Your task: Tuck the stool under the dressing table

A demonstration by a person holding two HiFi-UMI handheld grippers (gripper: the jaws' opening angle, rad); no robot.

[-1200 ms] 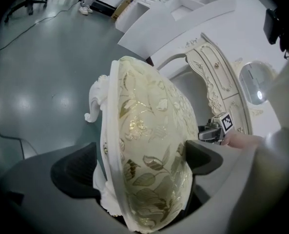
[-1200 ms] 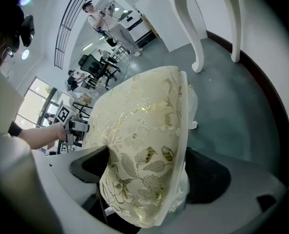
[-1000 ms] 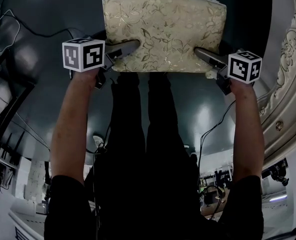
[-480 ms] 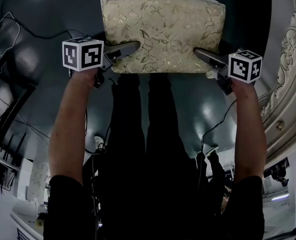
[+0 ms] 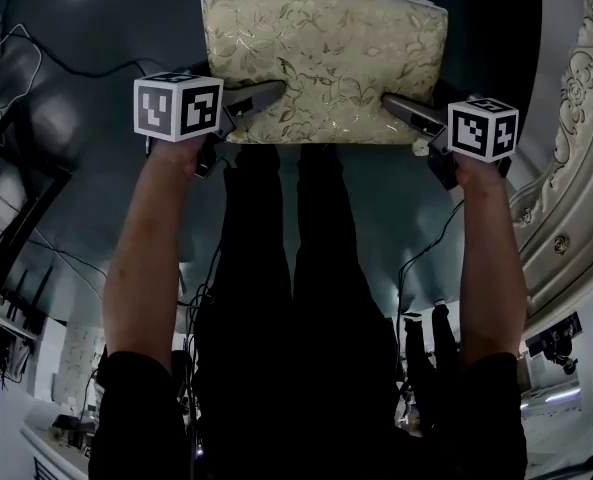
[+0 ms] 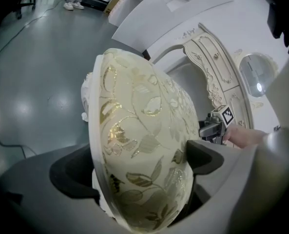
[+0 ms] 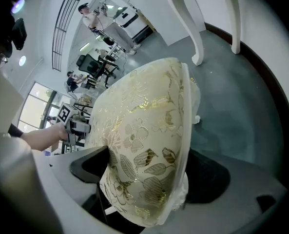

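The stool (image 5: 326,58) has a cream cushion with a gold leaf pattern and white carved legs. It fills the top of the head view. My left gripper (image 5: 264,96) is shut on the cushion's near left corner, and my right gripper (image 5: 398,108) is shut on its near right corner. In the left gripper view the cushion (image 6: 144,140) is clamped between the dark jaws. The right gripper view shows the cushion (image 7: 144,140) clamped the same way. The ornate white dressing table (image 5: 576,158) runs along the right, with its arched kneehole (image 6: 193,82) and curved legs (image 7: 193,28) showing.
Dark grey floor with cables (image 5: 36,48) at the left. White shelf panels (image 6: 183,4) lean beyond the dressing table, and a round mirror (image 6: 254,82) is on it. Office chairs and people (image 7: 95,57) are far off. The person's legs (image 5: 296,268) stand just behind the stool.
Both grippers have shifted a little with the stool, the two marker cubes drawing slightly inward in the head view. The hold on the cushion is unchanged.
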